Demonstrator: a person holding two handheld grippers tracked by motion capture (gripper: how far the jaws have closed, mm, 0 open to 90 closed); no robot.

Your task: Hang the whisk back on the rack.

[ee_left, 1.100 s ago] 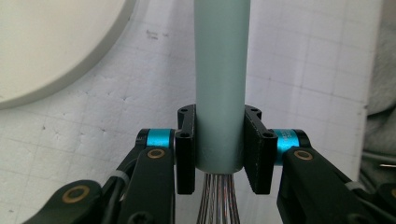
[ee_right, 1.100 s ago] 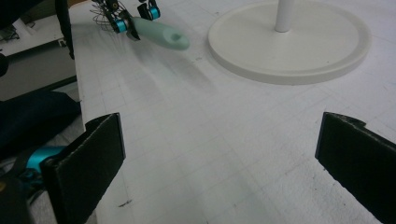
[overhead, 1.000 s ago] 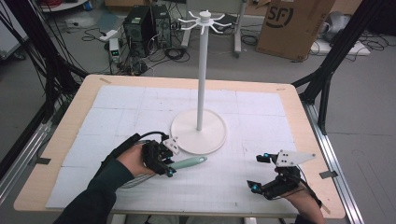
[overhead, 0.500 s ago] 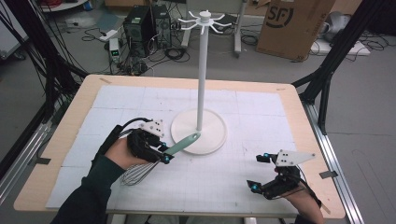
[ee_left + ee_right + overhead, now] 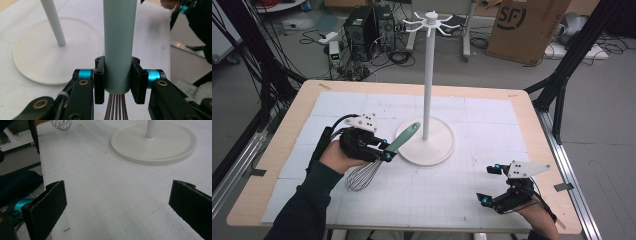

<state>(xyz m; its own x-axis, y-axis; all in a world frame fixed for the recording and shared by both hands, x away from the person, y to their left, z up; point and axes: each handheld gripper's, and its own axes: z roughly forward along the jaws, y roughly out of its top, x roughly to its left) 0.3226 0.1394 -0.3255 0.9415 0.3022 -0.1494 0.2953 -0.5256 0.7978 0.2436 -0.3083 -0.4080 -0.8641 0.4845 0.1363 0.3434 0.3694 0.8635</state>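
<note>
A whisk (image 5: 379,161) with a pale green handle (image 5: 119,42) and wire loops (image 5: 362,177) is held off the mat, handle tilted up toward the white stand. My left gripper (image 5: 384,150) is shut on the handle just above the wires (image 5: 115,110). The white stand has a round base (image 5: 438,145), a tall pole (image 5: 428,80) and hooks at the top (image 5: 431,21). My right gripper (image 5: 489,185) rests at the mat's front right, jaws wide open with nothing between them; its view shows the stand base (image 5: 152,143) and the wire loops (image 5: 61,124) far off.
A white gridded mat (image 5: 472,180) covers the wooden table (image 5: 532,107). Behind the table stand computer towers (image 5: 369,25), cables and a cardboard box (image 5: 524,27). Black frame legs (image 5: 562,75) rise at the table's sides.
My left gripper has lifted the whisk off the mat and drawn it left, swinging the handle upward. The right gripper has stayed in place.
</note>
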